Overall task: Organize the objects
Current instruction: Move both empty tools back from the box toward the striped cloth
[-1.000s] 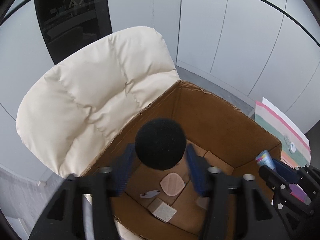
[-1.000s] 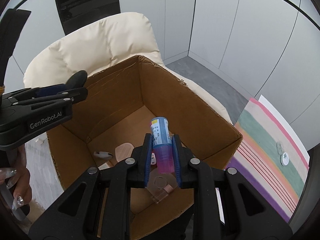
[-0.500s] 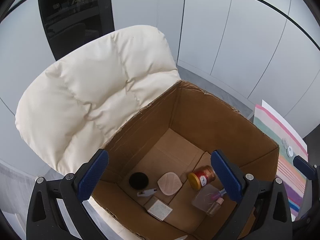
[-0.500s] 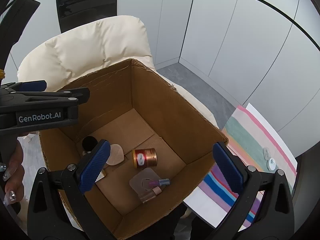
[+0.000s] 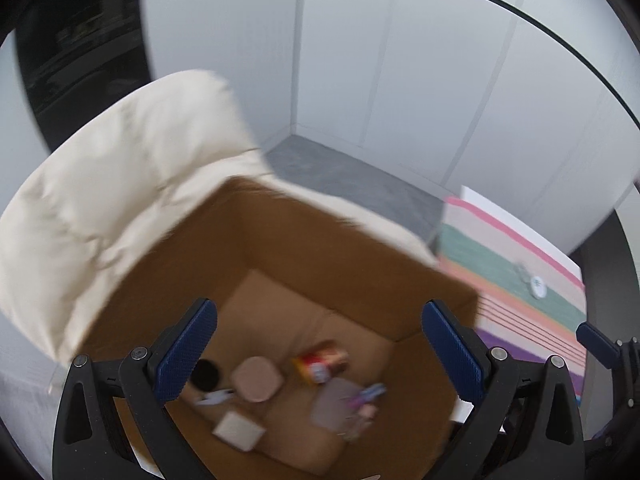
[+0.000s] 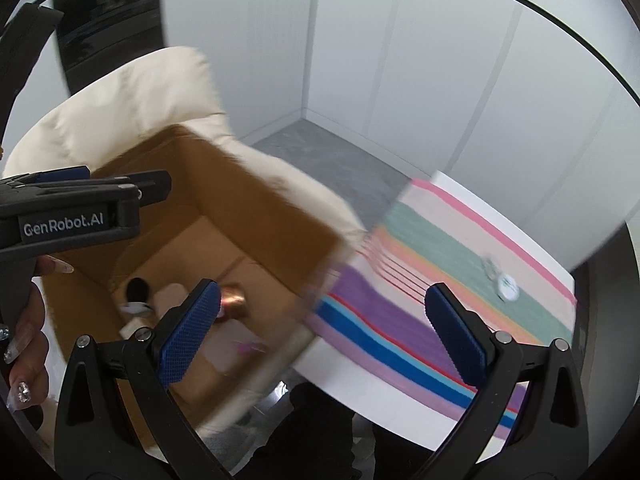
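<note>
An open cardboard box [image 5: 352, 248] [image 6: 248, 200] rests on a cream padded chair [image 5: 120, 184]. On its floor lie a black round puff [image 5: 205, 374], a pink pad [image 5: 256, 378], a red and gold jar [image 5: 320, 362] on its side, a small pink and blue bottle [image 5: 366, 396] on a clear lid, and a white square [image 5: 238, 430]. My left gripper [image 5: 318, 354] hovers open above the box with nothing between its fingers. My right gripper [image 6: 320, 336] is open and empty over the box's right edge and the striped cloth [image 6: 460, 280]. The picture is blurred by motion.
The striped cloth [image 5: 520, 280] covers a table right of the box, with two small white round caps [image 6: 506, 286] on it. A person's hand [image 6: 24, 344] holds the left gripper's handle. Grey wall panels and grey floor lie behind.
Both grippers opened and dropped their loads: the black puff and the pink and blue bottle now lie in the box. Both views then swung to the right, toward the striped cloth.
</note>
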{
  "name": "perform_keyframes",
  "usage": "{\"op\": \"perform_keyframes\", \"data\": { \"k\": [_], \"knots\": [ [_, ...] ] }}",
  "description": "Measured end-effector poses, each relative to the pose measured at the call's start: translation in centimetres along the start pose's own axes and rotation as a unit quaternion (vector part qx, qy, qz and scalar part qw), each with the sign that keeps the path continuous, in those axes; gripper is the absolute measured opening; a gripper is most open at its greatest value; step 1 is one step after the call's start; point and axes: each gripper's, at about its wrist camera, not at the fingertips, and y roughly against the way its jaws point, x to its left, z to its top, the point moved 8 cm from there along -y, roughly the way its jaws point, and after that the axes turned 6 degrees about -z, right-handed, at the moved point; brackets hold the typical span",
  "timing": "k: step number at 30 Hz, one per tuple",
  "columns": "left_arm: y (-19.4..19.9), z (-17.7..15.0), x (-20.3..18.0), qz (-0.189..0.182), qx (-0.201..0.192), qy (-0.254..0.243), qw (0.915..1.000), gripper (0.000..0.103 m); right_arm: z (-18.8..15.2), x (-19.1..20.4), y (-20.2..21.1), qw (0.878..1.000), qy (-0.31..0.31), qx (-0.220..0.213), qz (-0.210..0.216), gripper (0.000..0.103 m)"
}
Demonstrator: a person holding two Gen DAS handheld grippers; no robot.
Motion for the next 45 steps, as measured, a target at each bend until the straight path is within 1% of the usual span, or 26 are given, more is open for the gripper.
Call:
{"op": "perform_keyframes", "data": {
  "k": [2,6,9,13,15,18,22,26,30,32,35,38,45],
  "knots": [
    [-0.5,0.4,-2.7,-0.011,0.000,-0.016,0.9998,0.103,-0.8,-2.7,0.0,1.000,-0.016,0.006,-0.015,0.103],
    [-1.6,0.5,-9.5,-0.039,0.005,-0.060,0.9974,0.103,-3.2,-9.1,0.0,0.997,-0.056,0.021,-0.050,0.103],
    [-2.4,-0.2,-14.9,-0.062,0.014,-0.101,0.9928,0.103,-5.1,-13.9,0.3,0.993,-0.092,0.031,-0.071,0.103],
    [-3.1,-0.9,-20.5,-0.081,0.022,-0.137,0.9871,0.103,-7.5,-19.6,0.8,0.985,-0.131,0.042,-0.101,0.103],
    [-3.5,-1.4,-23.4,-0.094,0.028,-0.149,0.9839,0.103,-8.6,-21.6,1.3,0.983,-0.138,0.044,-0.114,0.103],
    [-4.0,-2.0,-26.3,-0.110,0.036,-0.165,0.9795,0.103,-10.1,-24.4,1.6,0.979,-0.159,0.050,-0.120,0.103],
    [-4.6,-3.5,-29.9,-0.113,0.041,-0.198,0.9728,0.103,-12.0,-27.1,1.7,0.974,-0.181,0.055,-0.126,0.103],
    [-5.5,-3.9,-31.5,-0.118,0.043,-0.209,0.9698,0.103,-13.3,-29.0,1.1,0.970,-0.199,0.058,-0.126,0.103],
    [-7.6,-4.7,-32.3,-0.116,0.065,-0.218,0.9668,0.103,-14.1,-30.2,0.1,0.968,-0.210,0.061,-0.123,0.103],
    [-8.9,-4.9,-32.4,-0.118,0.081,-0.208,0.9674,0.103,-14.2,-30.7,-0.6,0.967,-0.214,0.062,-0.121,0.103],
    [-10.5,-4.2,-32.1,-0.117,0.087,-0.192,0.9705,0.103,-14.6,-31.2,-2.2,0.966,-0.224,0.066,-0.115,0.103],
    [-13.2,-3.6,-32.1,-0.102,0.091,-0.190,0.9723,0.103,-14.8,-31.4,-4.8,0.966,-0.228,0.071,-0.104,0.103],
    [-20.2,-2.8,-31.2,-0.065,0.094,-0.218,0.9692,0.103,-15.1,-32.8,-13.5,0.969,-0.212,0.087,-0.087,0.103]
  ]
}}
